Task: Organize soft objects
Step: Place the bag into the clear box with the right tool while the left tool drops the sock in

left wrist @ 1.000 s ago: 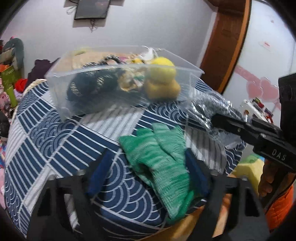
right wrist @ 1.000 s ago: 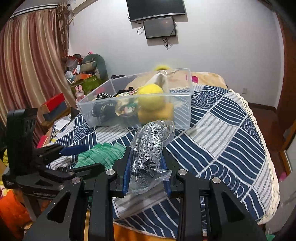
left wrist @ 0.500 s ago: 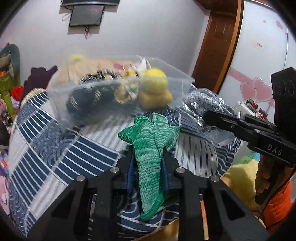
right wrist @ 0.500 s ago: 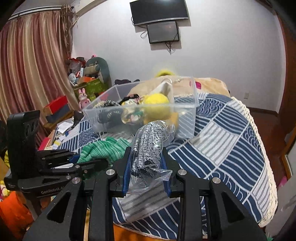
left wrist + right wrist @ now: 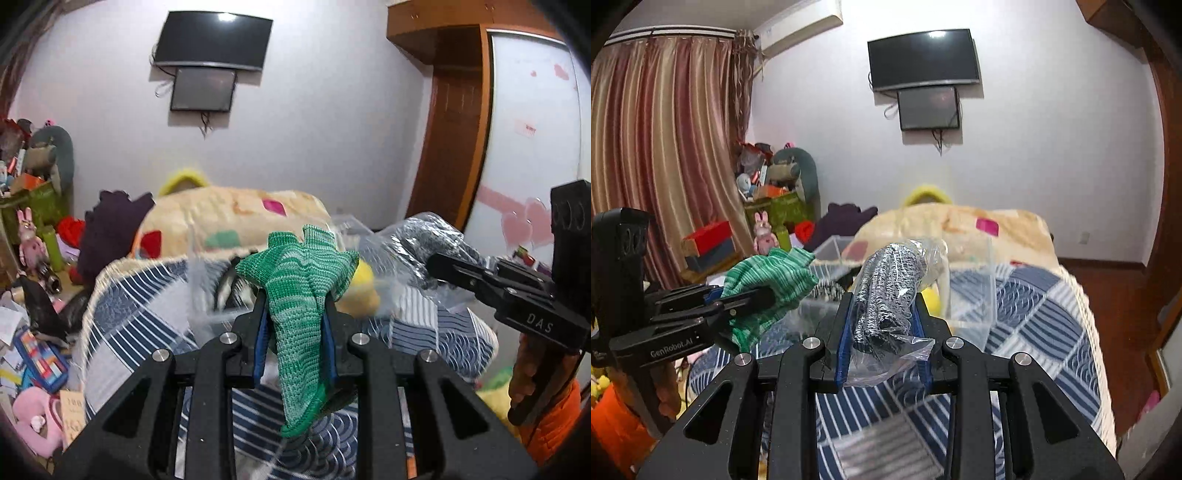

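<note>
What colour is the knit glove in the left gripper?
Striped green, light and dark, on the knit glove; clearest in the left wrist view.

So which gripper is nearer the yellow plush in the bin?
Left, slightly. The left gripper, shut on the green glove, hangs just before the yellow plush; the right gripper, shut on the bagged gloves, sits farther back.

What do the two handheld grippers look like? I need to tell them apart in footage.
Both are matte black with blue finger pads and silver screws. The left gripper bears white "GenRobot.AI" lettering; the right gripper shows "DAS". An orange sleeve shows below it.
</note>
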Demonstrator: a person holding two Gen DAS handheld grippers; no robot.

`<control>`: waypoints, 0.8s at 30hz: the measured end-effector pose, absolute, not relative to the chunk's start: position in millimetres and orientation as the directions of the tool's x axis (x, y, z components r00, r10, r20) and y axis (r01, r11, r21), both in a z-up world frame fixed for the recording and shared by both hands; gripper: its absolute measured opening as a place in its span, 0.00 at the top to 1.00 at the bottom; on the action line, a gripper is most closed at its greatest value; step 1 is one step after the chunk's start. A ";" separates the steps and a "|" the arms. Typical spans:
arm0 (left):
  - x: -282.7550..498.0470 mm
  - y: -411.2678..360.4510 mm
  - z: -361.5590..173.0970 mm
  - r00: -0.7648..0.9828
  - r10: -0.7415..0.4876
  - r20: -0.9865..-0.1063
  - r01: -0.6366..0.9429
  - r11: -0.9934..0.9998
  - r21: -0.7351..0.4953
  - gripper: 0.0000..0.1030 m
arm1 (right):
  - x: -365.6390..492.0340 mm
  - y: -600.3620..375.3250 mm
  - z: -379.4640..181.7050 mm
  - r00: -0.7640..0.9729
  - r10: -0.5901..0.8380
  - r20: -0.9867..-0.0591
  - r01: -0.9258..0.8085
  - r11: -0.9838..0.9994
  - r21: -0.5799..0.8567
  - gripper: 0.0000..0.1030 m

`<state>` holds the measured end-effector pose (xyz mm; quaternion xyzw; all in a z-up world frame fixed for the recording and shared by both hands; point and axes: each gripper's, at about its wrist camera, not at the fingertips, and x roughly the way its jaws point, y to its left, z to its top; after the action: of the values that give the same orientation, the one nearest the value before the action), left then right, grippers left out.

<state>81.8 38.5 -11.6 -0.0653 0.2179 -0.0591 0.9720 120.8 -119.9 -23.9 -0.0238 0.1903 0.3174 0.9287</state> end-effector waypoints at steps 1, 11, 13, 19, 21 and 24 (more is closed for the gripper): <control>84.9 40.3 -8.4 0.902 -0.133 -0.411 0.077 0.986 -0.150 0.76 | 124.0 -118.0 -20.6 0.730 0.581 -0.361 -0.598 0.798 0.074 0.74; 125.3 55.5 0.8 0.907 -0.059 -0.416 0.007 0.992 -0.127 0.76 | 163.5 -87.0 -12.4 0.724 0.588 -0.360 -0.611 0.789 0.061 0.74; 133.6 56.7 -3.6 0.902 -0.051 -0.430 -0.003 0.992 -0.125 0.76 | 168.7 -79.4 -16.9 0.717 0.585 -0.379 -0.612 0.789 0.060 0.74; 157.6 59.7 -18.9 0.877 -0.049 -0.479 -0.022 0.990 -0.143 0.76 | 184.7 -56.3 -34.0 0.699 0.564 -0.439 -0.613 0.789 0.040 0.74; 165.8 60.7 -24.4 0.868 -0.057 -0.494 -0.021 0.988 -0.152 0.76 | 188.8 -48.9 -40.2 0.695 0.553 -0.460 -0.612 0.790 0.025 0.74; 176.6 60.4 -33.1 0.856 -0.053 -0.514 -0.025 0.989 -0.143 0.76 | 194.2 -44.8 -47.3 0.690 0.538 -0.485 -0.609 0.793 0.015 0.74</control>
<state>176.6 60.4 -33.1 -0.0726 0.2683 -0.0074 0.9606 194.2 -44.8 -47.3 -0.0737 0.2393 0.3130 0.9162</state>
